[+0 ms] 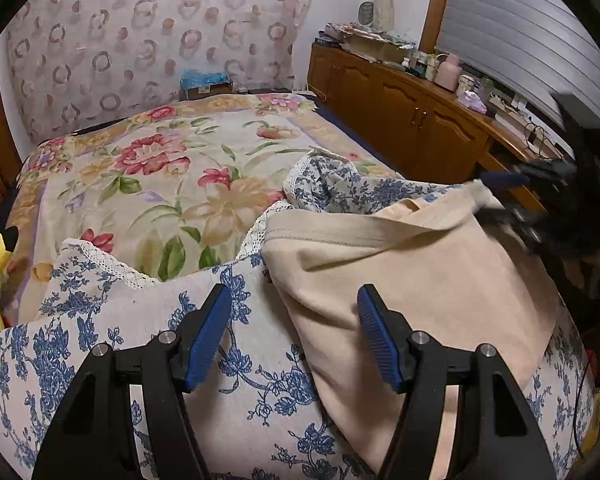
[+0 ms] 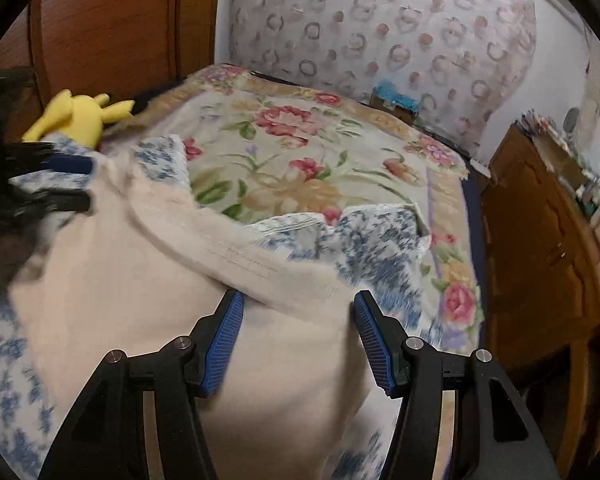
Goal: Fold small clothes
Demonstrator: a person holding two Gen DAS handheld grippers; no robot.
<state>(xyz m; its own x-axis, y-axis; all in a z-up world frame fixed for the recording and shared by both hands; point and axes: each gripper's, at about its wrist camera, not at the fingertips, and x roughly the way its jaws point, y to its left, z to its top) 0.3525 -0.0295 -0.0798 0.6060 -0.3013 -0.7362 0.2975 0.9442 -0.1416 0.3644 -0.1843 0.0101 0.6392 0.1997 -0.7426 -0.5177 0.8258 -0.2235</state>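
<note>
- Folded beige cotton garment lies near, on a blue-floral white cloth over the flowered bedspread;
- left gripper wide, empty; right gripper wide, empty;
- brown wooden cabinets right; circle-patterned curtain far.

The cream garment is soft matt knit cloth with a stitched hem. Under it lies a blue-flowered cloth, a matt weave edged with white lace. The floral blanket on the bed looks fuzzy and dull. Each claw, the left claw and the right claw, is matt black plastic with ribbed blue pads (small bright metal pins at the joints). The cabinet is glossy varnished wood. The yellow toy is plush.
</note>
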